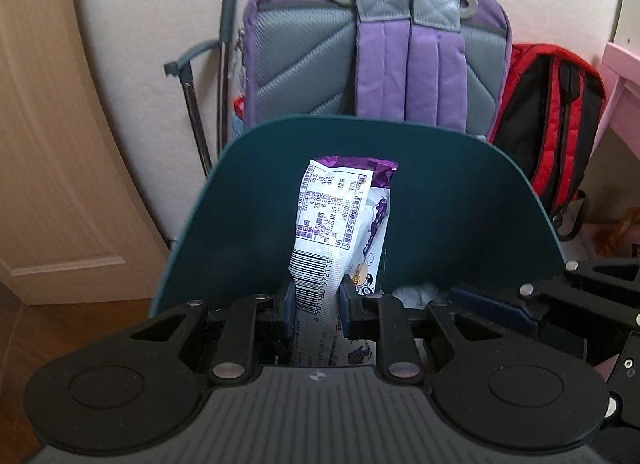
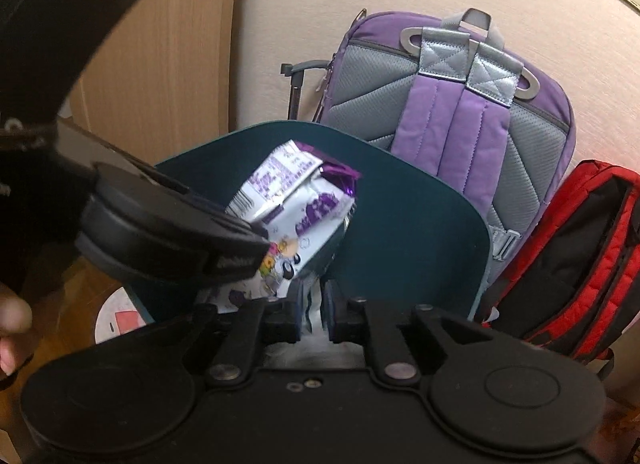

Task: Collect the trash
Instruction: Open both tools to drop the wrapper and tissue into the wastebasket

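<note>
Left wrist view: the left claw, at lower centre, is clamped on a purple-and-white snack wrapper that stands upright over a dark teal bin filling mid-frame. Behind, a purple backpack and a red backpack lean on the wall. Right wrist view: the right claw, at lower centre, has its jaws narrowly parted around something white; whether they press it is unclear.
</note>
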